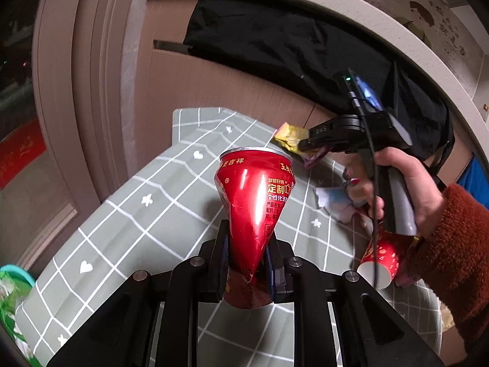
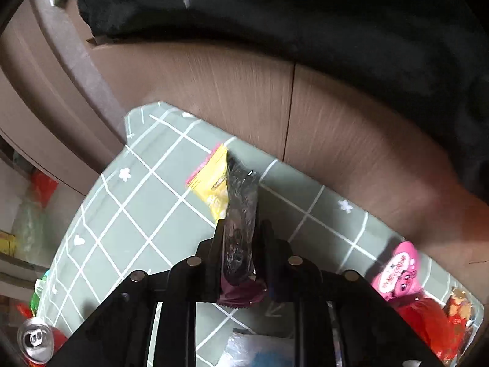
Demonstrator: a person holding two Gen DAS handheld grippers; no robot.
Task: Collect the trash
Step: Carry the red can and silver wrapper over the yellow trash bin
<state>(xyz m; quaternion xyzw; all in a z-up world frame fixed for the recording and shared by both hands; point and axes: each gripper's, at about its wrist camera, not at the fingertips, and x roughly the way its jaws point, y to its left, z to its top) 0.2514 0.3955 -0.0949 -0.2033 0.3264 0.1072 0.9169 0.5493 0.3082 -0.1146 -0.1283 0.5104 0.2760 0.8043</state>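
Note:
My left gripper (image 1: 248, 238) is shut on a crushed red drink can (image 1: 255, 195), held above the green checked tablecloth (image 1: 128, 214). My right gripper (image 2: 241, 229) is shut on a dark purple snack wrapper (image 2: 240, 214), lifted over the cloth; a yellow wrapper (image 2: 214, 183) lies just beyond it. In the left wrist view the right gripper (image 1: 308, 148) shows at the far side with the yellow wrapper (image 1: 288, 137) by its tips. The can's top (image 2: 35, 341) shows at the right wrist view's lower left.
A red paper cup (image 1: 380, 260) lies on its side under the right hand. White crumpled paper (image 1: 333, 203) lies mid-table. A pink packet (image 2: 397, 272) and red wrapper (image 2: 431, 321) sit at the right. A green bin (image 1: 12, 293) stands left. A black cloth (image 1: 275, 39) hangs behind.

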